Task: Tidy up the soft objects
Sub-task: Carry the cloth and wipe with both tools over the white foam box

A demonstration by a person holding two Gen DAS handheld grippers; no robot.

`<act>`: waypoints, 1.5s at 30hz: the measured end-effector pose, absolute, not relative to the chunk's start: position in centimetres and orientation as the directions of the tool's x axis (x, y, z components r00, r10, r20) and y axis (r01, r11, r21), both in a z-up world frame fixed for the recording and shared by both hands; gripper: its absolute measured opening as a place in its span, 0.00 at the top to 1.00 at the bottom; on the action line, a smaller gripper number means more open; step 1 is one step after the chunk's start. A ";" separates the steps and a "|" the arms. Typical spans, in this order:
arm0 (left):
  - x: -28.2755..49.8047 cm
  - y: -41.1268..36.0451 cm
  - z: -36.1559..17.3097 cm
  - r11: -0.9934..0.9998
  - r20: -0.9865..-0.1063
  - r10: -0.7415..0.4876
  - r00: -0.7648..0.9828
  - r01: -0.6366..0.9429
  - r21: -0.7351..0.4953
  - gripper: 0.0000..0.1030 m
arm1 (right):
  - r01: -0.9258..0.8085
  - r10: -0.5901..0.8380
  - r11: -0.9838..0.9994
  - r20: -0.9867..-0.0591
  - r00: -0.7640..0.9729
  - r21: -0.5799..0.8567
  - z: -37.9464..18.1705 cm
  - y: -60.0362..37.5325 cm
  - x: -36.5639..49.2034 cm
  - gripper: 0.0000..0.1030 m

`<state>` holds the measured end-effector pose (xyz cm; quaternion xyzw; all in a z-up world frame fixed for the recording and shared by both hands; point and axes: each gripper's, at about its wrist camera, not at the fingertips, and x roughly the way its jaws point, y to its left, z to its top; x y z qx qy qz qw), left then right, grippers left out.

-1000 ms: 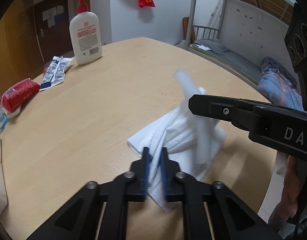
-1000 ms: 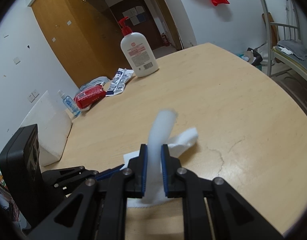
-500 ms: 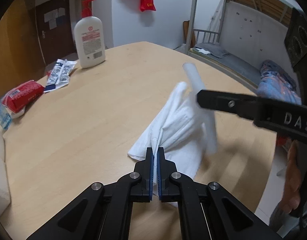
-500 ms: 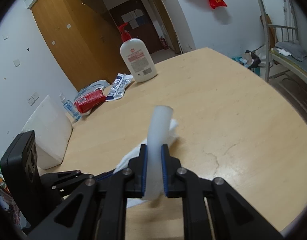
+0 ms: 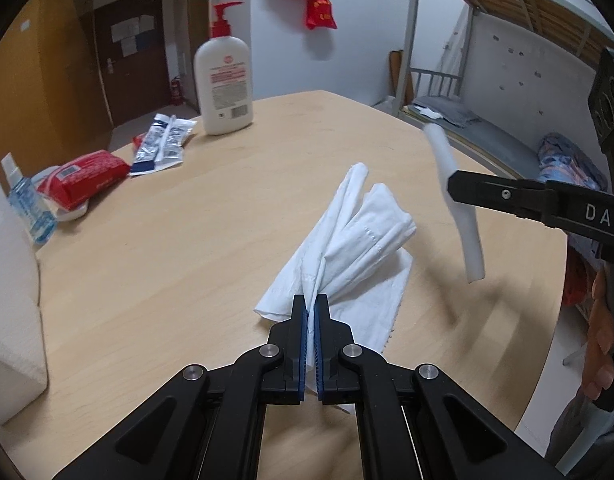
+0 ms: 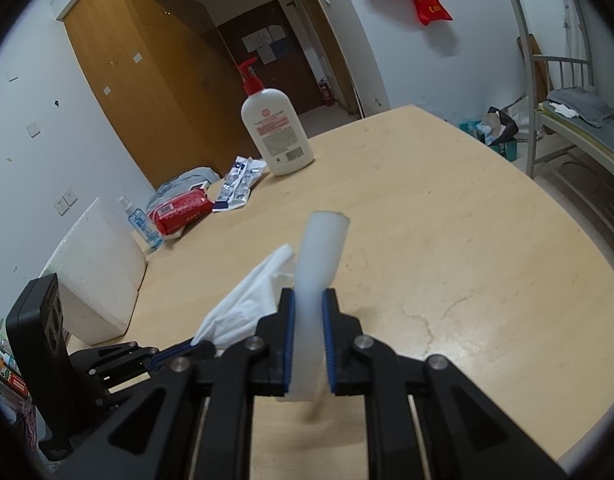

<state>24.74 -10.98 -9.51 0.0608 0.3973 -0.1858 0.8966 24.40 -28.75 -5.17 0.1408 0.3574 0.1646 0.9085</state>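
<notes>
Left tongs (image 5: 311, 322) are pinched tight on the near end of the white tissue (image 5: 355, 240), jaws down to a sliver with just the paper between the blue pads. The tissue is gathered into a loose fan, its near end raised in the grip, the far folds trailing on the bench (image 5: 187, 260) toward the right-hand edge. I can't tell how much of it touches the wood.

Over on the other side, the right tongs (image 6: 308, 320) are narrow too, clamped around the middle of a white foam strip (image 6: 319, 256). The left wrist view shows that strip hanging clear of the bench, tilted, one end up and one end down, off to the right of the tissue and apart from it.

Both soft things are in hand and off their resting spots, so this looks like the carry-and-gather step, with nothing set down yet.

Up at the far left corner sit the lotion pump bottle (image 5: 224, 80), a silver-blue sachet pack (image 5: 163, 146), a red wipes packet (image 5: 83, 178) and a small spray bottle (image 5: 25, 208), with a white foam block (image 6: 95, 276) at the left edge. All well away from the action.

Next move, as I read it: pick one spot and bring both pieces there. The tissue is limp, so it calls for a clean lift before any sideways travel, or it will drag and unfold. The strip can go down beside it, jaws released only once it rests flat.
</notes>
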 end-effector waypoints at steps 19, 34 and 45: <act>21.3 -4.5 -6.5 0.975 -0.659 -0.187 0.729 0.221 -0.032 0.97 | -0.263 0.421 0.904 -0.589 0.690 0.338 -4.0 -25.8 23.5 0.84; 17.6 -0.2 -4.9 0.992 -0.602 -0.120 0.790 0.118 -0.044 0.97 | -0.318 0.429 0.903 -0.579 0.693 0.288 -3.0 -22.8 21.6 0.84; 14.4 2.0 -2.9 0.996 -0.546 -0.086 0.833 0.070 -0.049 0.97 | -0.379 0.453 0.890 -0.569 0.686 0.252 -2.1 -20.1 20.2 0.84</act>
